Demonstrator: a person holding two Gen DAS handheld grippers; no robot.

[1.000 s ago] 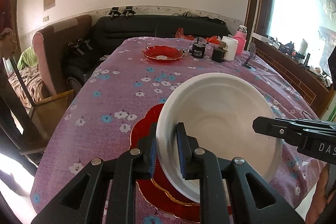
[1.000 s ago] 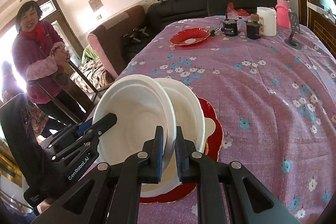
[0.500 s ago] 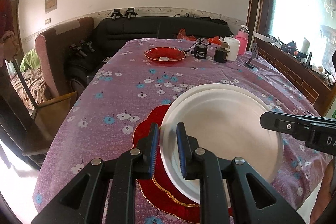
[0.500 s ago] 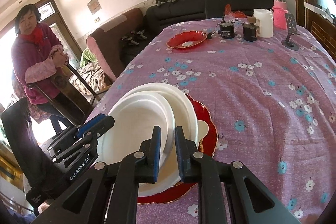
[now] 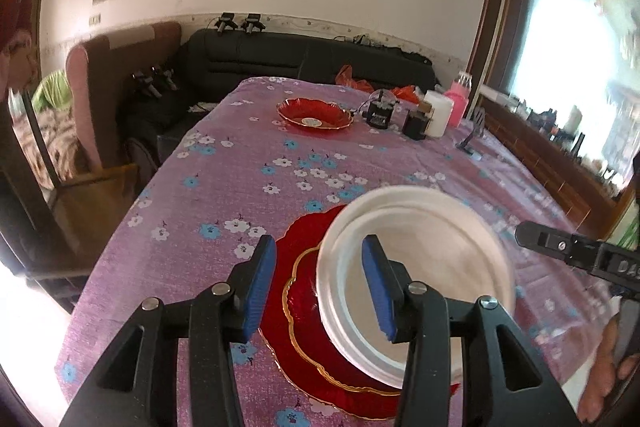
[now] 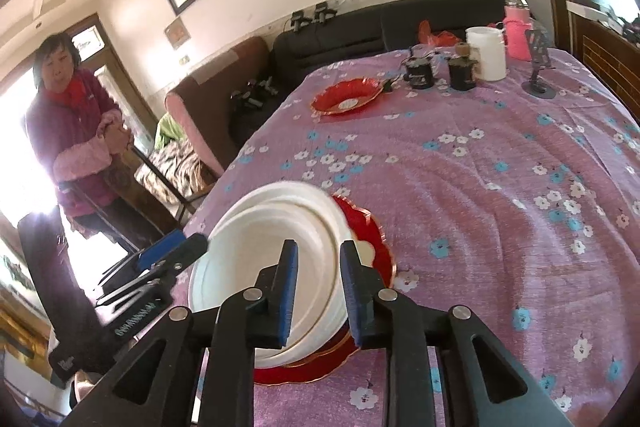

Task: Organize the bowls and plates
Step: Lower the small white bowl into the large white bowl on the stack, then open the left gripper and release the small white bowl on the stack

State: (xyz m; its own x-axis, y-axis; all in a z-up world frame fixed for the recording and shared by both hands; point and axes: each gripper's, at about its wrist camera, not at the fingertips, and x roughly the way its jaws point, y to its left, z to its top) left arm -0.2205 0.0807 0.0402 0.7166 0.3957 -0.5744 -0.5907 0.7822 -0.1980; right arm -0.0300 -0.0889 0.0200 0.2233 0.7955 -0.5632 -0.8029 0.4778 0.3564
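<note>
Both claws are spread and grip nothing: left claw, right claw (one at each rim). The white bowls sit nested on the near red plate, stacked to save bench space.

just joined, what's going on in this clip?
A person with two handheld grippers is stacking dishes on a purple floral table. The white bowls sit nested on a red plate near the table's front edge. The left gripper and right gripper are both open, jaws straddling the bowls' rim, gripping nothing. Another red plate sits at the far end.
</note>
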